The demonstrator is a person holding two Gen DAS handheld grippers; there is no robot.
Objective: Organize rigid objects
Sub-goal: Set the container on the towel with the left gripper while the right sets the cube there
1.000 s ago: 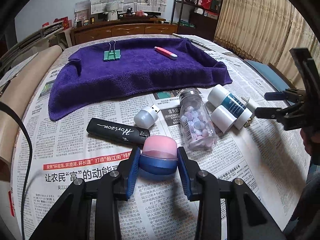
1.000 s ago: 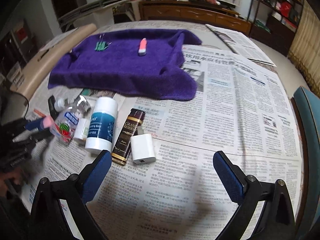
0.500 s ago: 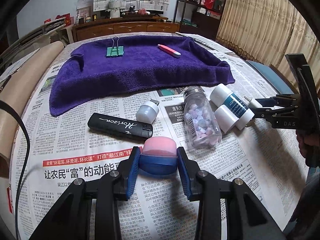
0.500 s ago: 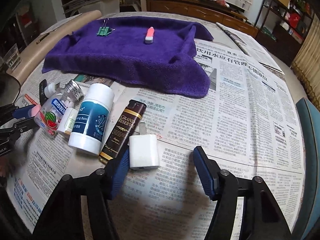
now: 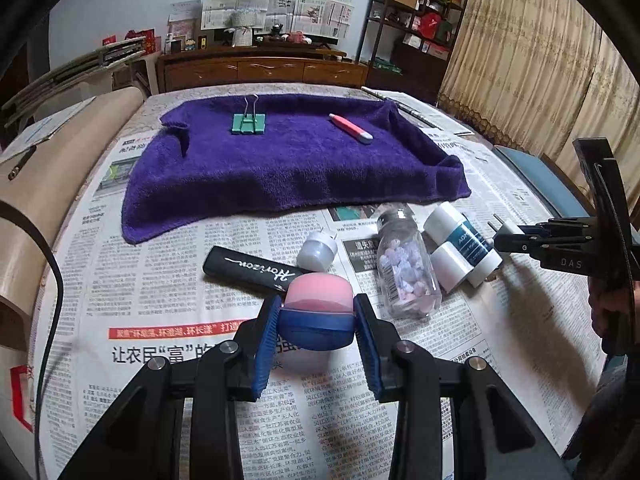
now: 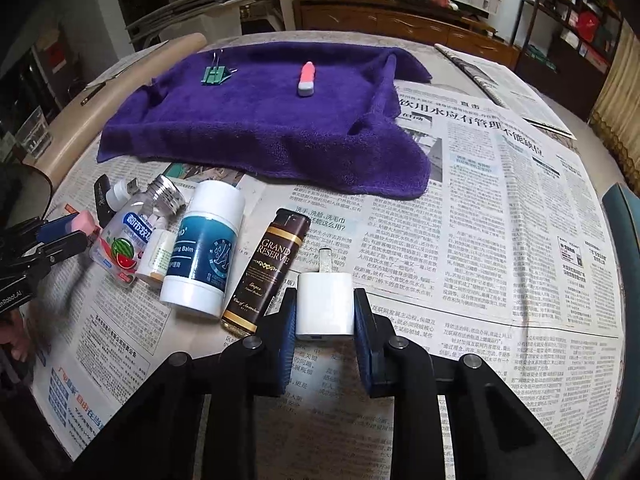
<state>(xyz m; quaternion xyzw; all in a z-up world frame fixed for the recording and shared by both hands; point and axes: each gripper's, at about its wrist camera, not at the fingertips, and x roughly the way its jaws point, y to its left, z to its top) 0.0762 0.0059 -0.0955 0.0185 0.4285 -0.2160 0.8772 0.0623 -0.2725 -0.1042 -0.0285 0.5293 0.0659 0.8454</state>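
Observation:
My left gripper [image 5: 316, 320] is shut on a pink and blue egg-shaped case [image 5: 317, 312], held just above the newspaper. My right gripper [image 6: 325, 308] is shut on a white charger plug [image 6: 325, 303] that rests on the paper beside a brown Grand Reserve bottle [image 6: 267, 270]. A purple towel [image 5: 296, 160] lies at the back, holding a green binder clip [image 5: 248, 123] and a pink and white tube [image 5: 351, 128]. The towel [image 6: 264, 132], clip [image 6: 216, 74] and tube [image 6: 307, 79] also show in the right wrist view.
On the newspaper lie a black Horizon stick [image 5: 252, 270], a small white USB item [image 5: 318, 250], a clear pill bottle [image 5: 406, 266] and a white and blue balm bottle [image 5: 460, 240]. A beige chair back [image 5: 52, 184] stands left. A blue chair [image 6: 624, 220] stands right.
My right gripper moved forward to the white plug and closed on it. My left gripper kept hold of the pink and blue case and lifted and drew back slightly.

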